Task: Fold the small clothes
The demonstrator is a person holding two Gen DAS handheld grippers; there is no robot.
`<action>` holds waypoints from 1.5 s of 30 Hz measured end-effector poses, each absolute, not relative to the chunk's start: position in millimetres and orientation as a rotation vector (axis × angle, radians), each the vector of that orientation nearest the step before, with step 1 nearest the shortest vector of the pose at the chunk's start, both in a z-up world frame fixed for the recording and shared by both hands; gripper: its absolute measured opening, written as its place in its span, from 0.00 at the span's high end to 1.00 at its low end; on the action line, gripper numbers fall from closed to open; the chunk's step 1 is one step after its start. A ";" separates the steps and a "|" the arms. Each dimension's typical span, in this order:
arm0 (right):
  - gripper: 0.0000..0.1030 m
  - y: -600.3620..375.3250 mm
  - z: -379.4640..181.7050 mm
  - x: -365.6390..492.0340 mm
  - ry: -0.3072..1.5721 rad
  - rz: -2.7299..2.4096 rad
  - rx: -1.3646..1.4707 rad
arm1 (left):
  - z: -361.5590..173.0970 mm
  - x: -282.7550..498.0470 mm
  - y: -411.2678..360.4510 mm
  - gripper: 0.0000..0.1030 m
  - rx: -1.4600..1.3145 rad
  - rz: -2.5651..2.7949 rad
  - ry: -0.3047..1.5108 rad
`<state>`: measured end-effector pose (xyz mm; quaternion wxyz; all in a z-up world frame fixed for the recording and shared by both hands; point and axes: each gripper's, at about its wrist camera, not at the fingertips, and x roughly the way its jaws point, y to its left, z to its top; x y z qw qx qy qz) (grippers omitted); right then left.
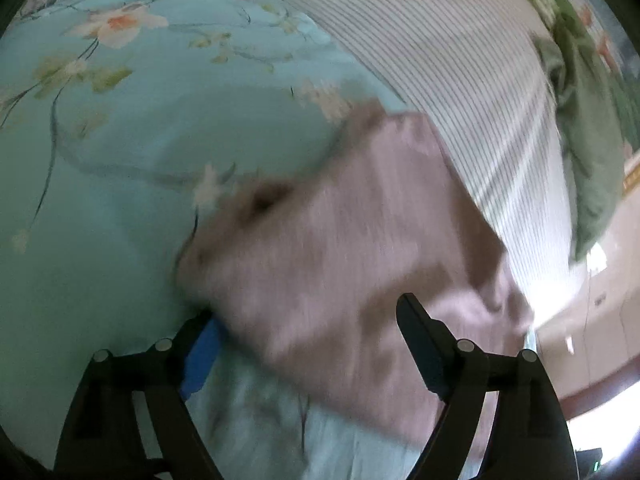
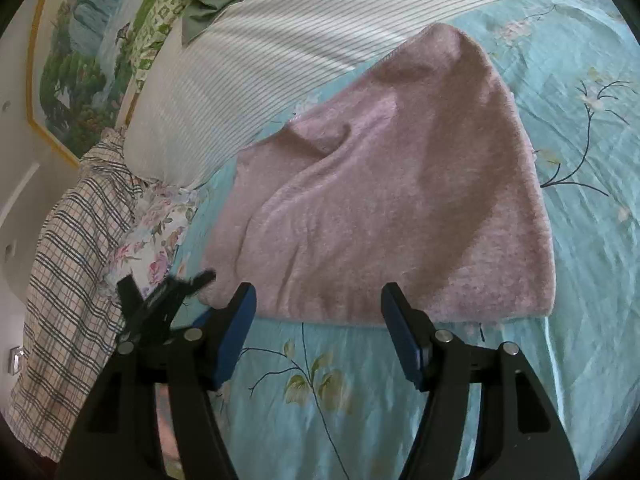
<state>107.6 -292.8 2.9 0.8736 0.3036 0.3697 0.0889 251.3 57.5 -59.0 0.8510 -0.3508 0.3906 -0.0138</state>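
A pink fuzzy garment point(image 2: 392, 184) lies on the turquoise floral bedsheet point(image 2: 580, 120), with one end raised in a hump. My right gripper point(image 2: 318, 300) is open, its fingertips just at the garment's near hem, not touching it. In the left wrist view the same pink garment point(image 1: 340, 248) is blurred and lies between the jaws of my open left gripper point(image 1: 308, 312); its left blue pad point(image 1: 202, 356) is partly under the cloth edge. The left gripper also shows in the right wrist view point(image 2: 168, 300), beside the garment's left corner.
A white striped pillow point(image 2: 260, 52) lies behind the garment. A plaid cloth point(image 2: 68, 272) and a floral cloth point(image 2: 152, 240) hang at the bed's left edge. A green cloth point(image 1: 584, 152) and a landscape painting point(image 2: 80, 60) are at the back.
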 end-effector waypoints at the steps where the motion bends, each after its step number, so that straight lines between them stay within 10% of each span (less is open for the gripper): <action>1: 0.36 -292.9 2.8 107.0 0.772 0.186 0.635 | -57.6 257.6 57.7 0.26 -0.734 -0.016 0.809; 2: 0.36 -293.6 2.5 106.5 0.772 0.186 0.638 | -56.4 262.0 58.0 0.34 -0.729 -0.012 0.792; 4: 0.36 -295.2 0.8 105.8 0.775 0.184 0.644 | -57.9 271.4 56.0 0.91 -0.742 -0.093 0.790; 5: 0.36 -295.5 -0.5 105.4 0.776 0.184 0.648 | -58.7 273.9 54.0 0.93 -0.744 -0.116 0.795; 19: 0.36 -342.3 27.5 118.8 0.711 0.243 0.739 | 44.7 231.9 -103.1 0.95 -0.275 -0.447 0.643; 37: 0.21 -356.0 -12.5 264.6 0.892 0.230 0.689 | -6.0 210.7 -190.3 0.95 -0.072 -0.559 0.744; 38: 0.23 -355.5 -13.3 271.0 0.888 0.232 0.689 | -4.4 210.3 -189.6 0.95 -0.072 -0.560 0.741; 41: 0.80 -354.5 -12.9 287.4 0.888 0.220 0.671 | 1.3 209.3 -193.4 0.95 -0.055 -0.558 0.739; 45: 0.85 -354.9 29.0 280.4 0.791 0.261 0.571 | 22.9 202.2 -203.9 0.95 -0.077 -0.585 0.709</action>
